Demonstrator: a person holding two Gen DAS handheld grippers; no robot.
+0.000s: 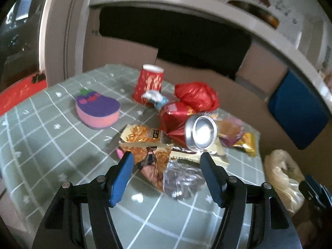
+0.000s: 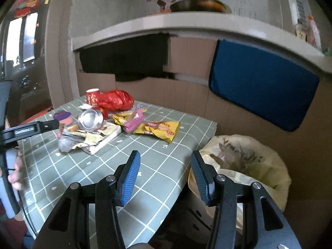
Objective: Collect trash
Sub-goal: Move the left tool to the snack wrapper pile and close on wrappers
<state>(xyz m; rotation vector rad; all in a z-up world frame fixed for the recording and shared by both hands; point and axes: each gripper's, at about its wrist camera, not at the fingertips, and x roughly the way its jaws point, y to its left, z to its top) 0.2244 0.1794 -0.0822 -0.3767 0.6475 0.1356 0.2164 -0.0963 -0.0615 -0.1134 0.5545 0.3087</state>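
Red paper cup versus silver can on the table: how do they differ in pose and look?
The red paper cup stands mouth-down with its narrow base up, while the silver can lies on its side, its shiny concave bottom facing the left wrist camera. The cup is red with gold print; the can's visible end is bare metal. The cup sits on the tablecloth; the can rests on wrappers. No hand-held gripper touches either.

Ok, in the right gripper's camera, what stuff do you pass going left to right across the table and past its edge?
Purple eggplant sponge → silver can → pink wrapper → yellow snack bag → bin with the yellowish bag, just off the table.
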